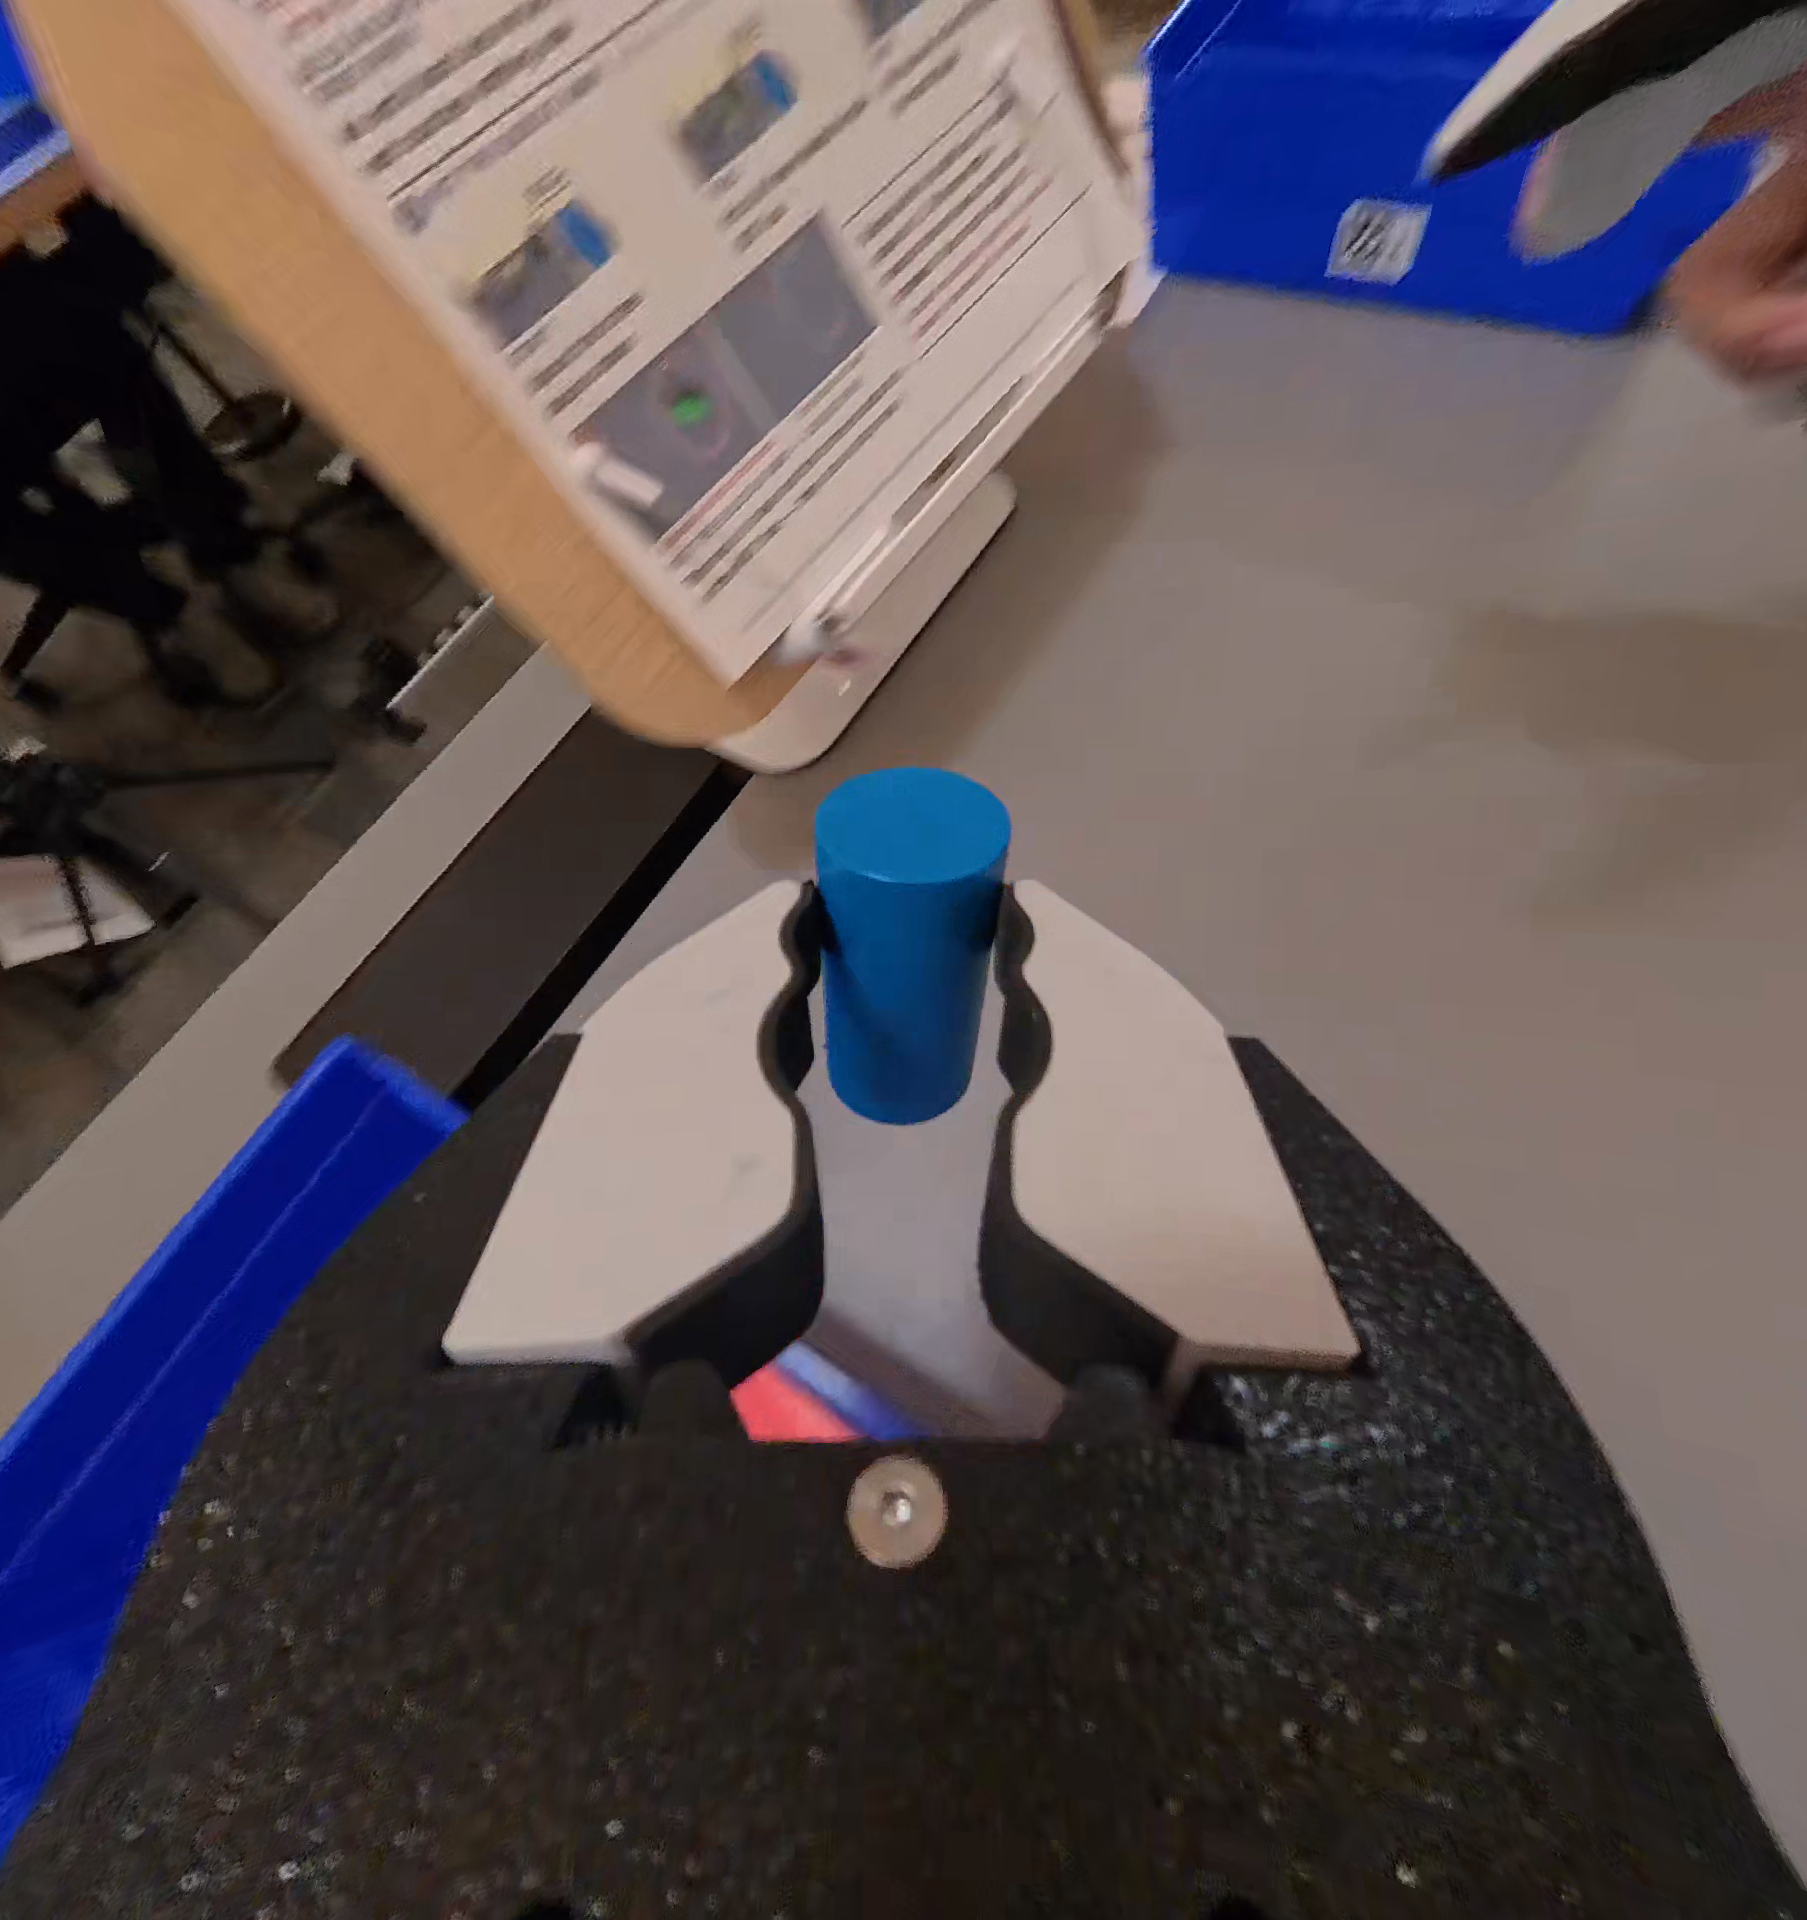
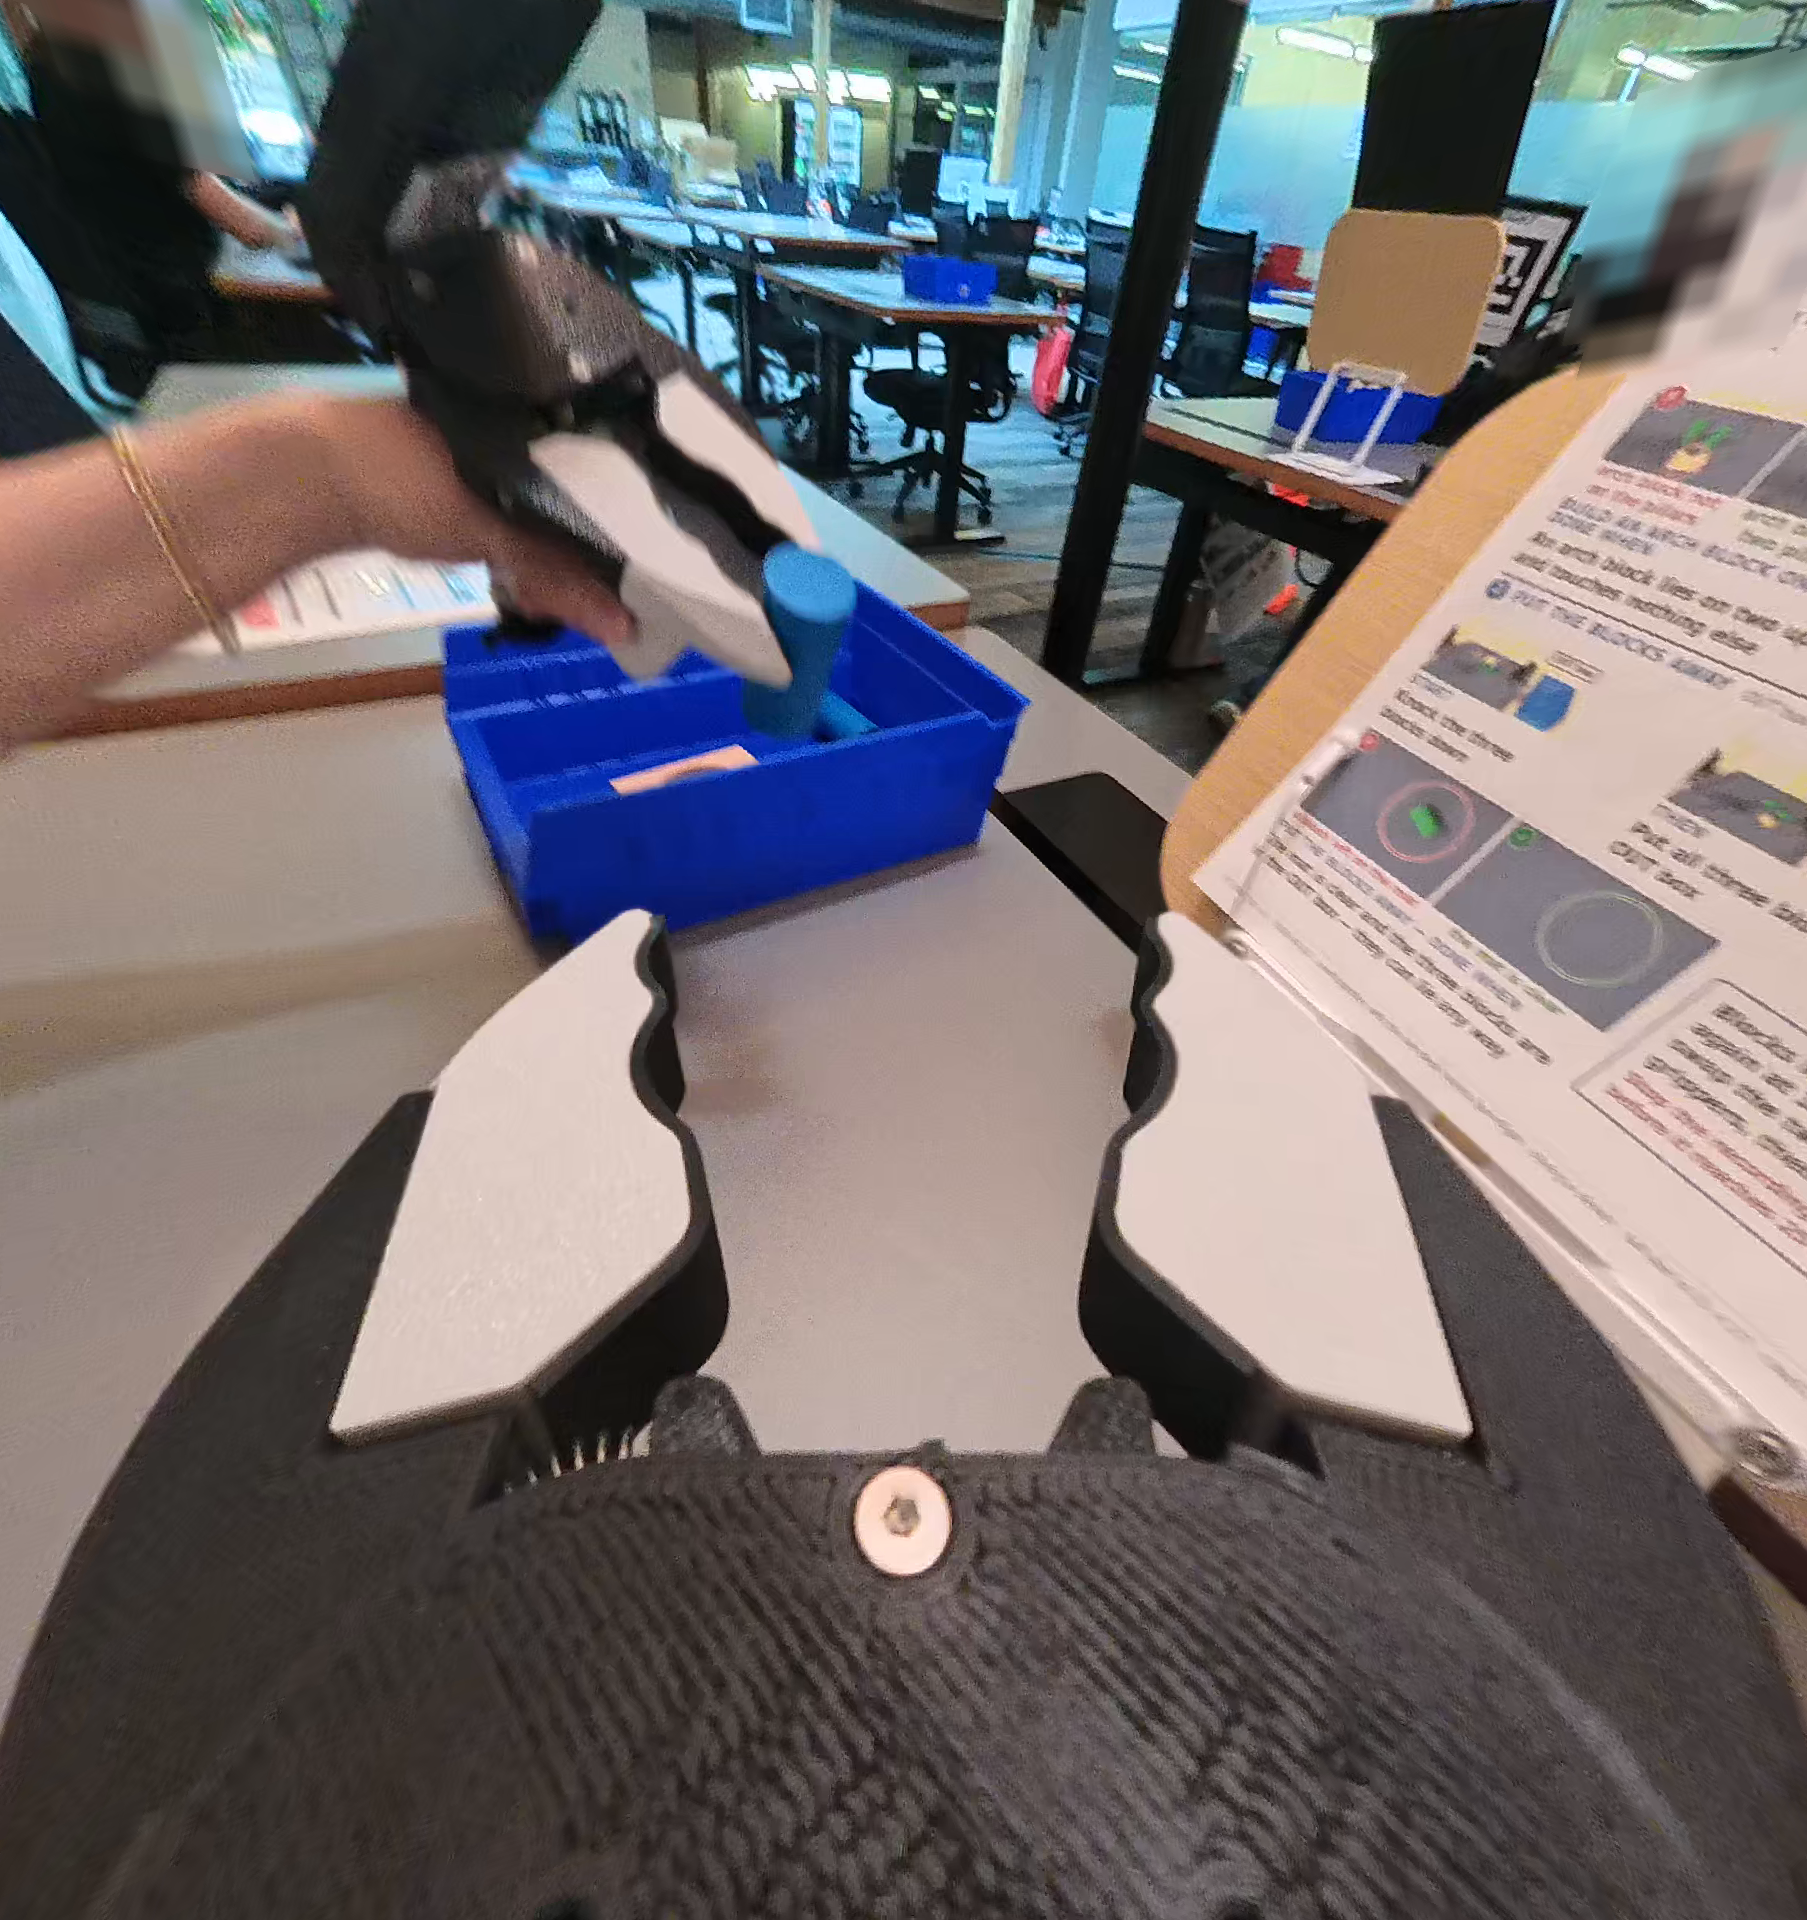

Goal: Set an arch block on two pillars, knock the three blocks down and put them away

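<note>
Blue cylinder (image 1: 907, 945), left wrist view: clamped between the left gripper (image 1: 907, 914) jaws near their tips, long axis running forward and up, above the grey tabletop (image 1: 1398, 727). Right wrist view: the right gripper (image 2: 899, 966) hangs wide open and empty over the tabletop, while the cylinder is held over the blue bin (image 2: 774, 831) just ahead, nearer the left hand (image 2: 359, 520).

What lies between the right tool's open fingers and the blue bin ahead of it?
Only bare grey table, seen in the right wrist view, between the right tool and the blue bin.
</note>
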{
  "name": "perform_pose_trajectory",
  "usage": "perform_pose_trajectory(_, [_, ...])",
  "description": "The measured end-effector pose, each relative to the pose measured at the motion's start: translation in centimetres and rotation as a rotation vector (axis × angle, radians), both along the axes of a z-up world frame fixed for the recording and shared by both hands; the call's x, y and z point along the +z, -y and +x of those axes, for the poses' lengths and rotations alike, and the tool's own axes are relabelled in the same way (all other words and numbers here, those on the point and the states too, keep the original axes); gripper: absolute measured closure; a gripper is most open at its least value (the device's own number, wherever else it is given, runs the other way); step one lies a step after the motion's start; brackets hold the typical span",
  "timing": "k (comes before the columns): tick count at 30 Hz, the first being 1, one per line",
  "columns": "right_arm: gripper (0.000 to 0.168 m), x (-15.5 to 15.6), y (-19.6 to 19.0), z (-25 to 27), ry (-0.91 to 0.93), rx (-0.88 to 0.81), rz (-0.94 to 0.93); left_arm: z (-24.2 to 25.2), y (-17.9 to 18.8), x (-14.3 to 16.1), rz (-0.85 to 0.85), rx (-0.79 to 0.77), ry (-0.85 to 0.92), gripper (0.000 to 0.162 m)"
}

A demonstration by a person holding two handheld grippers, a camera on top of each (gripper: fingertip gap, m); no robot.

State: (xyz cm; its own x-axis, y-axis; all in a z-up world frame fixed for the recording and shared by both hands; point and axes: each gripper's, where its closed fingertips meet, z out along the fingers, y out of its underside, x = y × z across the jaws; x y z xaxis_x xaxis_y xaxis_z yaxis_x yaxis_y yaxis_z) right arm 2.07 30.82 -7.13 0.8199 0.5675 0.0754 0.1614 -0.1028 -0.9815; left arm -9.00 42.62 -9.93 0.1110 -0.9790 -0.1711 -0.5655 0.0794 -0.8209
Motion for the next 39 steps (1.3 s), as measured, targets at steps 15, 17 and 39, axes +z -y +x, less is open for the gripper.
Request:
perform_pose_trajectory(15, [0.116,-0.4,3.9,-1.5,-0.027,0.214,0.010,10.6,15.0,-0.9,-0.177,-0.341,0.231,0.130])
perform_pose_trajectory(17, [0.117,-0.6,4.2,-1.4,-0.038,0.229,0.008,11.1,16.0,-0.6,-0.177,-0.378,0.248,0.130])
perform_pose_trajectory(39, [0.137,0.1,5.3,-1.6,-0.145,0.308,-0.029,11.5,18.3,0.6,-0.208,-0.471,0.370,0.130])
